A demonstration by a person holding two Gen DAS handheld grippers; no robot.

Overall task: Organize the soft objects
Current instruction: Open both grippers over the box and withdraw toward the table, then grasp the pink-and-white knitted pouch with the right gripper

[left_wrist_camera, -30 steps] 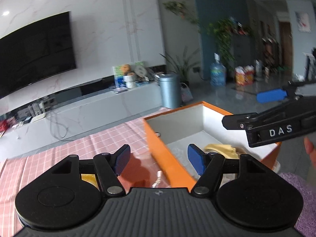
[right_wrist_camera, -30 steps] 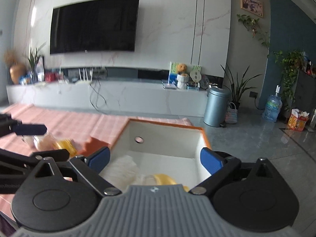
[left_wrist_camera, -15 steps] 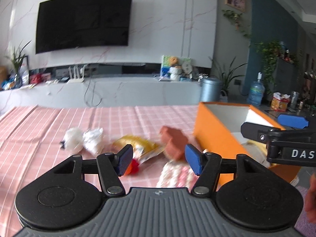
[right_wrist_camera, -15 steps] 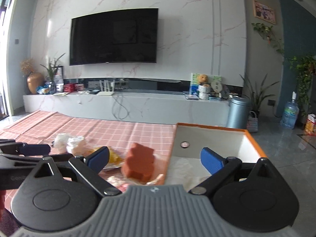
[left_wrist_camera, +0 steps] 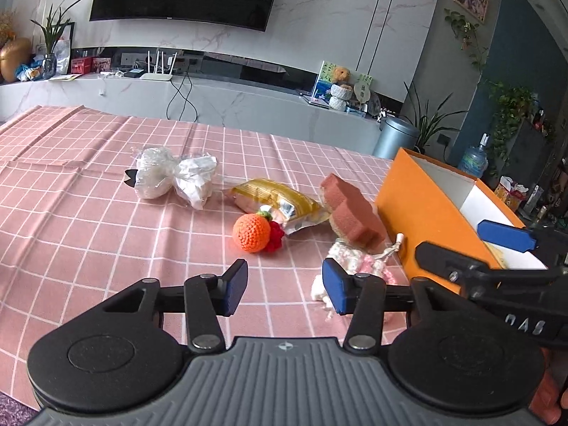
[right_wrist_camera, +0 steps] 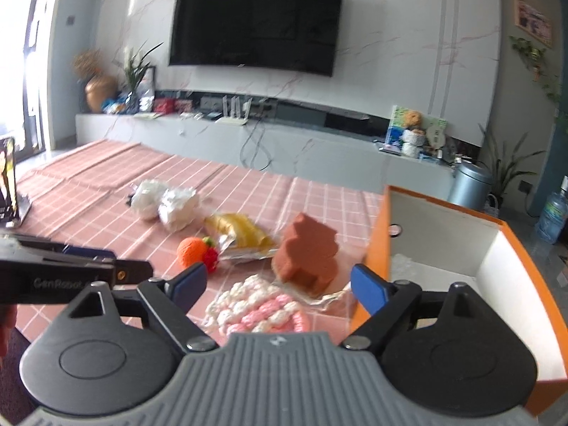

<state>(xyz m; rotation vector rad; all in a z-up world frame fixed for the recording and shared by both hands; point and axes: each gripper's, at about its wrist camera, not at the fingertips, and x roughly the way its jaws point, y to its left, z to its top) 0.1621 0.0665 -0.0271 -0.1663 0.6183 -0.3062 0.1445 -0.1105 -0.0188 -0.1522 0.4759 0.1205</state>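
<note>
Soft things lie on the pink checked tablecloth (left_wrist_camera: 88, 213): a crocheted orange ball (left_wrist_camera: 251, 231) (right_wrist_camera: 191, 251) with a red bit, a yellow wrapped pack (left_wrist_camera: 280, 203) (right_wrist_camera: 238, 233), a brown sponge (left_wrist_camera: 351, 214) (right_wrist_camera: 308, 258), a pink-white knitted piece (left_wrist_camera: 355, 264) (right_wrist_camera: 261, 310) and white wrapped bundles (left_wrist_camera: 174, 177) (right_wrist_camera: 165, 203). The orange box (left_wrist_camera: 419, 213) (right_wrist_camera: 376, 248) stands at the right. My left gripper (left_wrist_camera: 284, 289) is open and empty, in front of the orange ball. My right gripper (right_wrist_camera: 278, 284) is open and empty over the knitted piece.
A white TV bench (left_wrist_camera: 213, 99) with a wall TV (right_wrist_camera: 255, 25) runs behind the table. A grey bin (left_wrist_camera: 396, 136) and water bottle (left_wrist_camera: 472, 158) stand on the floor at the right. A phone-like object (right_wrist_camera: 9, 184) stands at the table's left edge.
Both grippers have swung left and back from over the orange box to face the loose soft things on the cloth. Both stayed open and empty.
</note>
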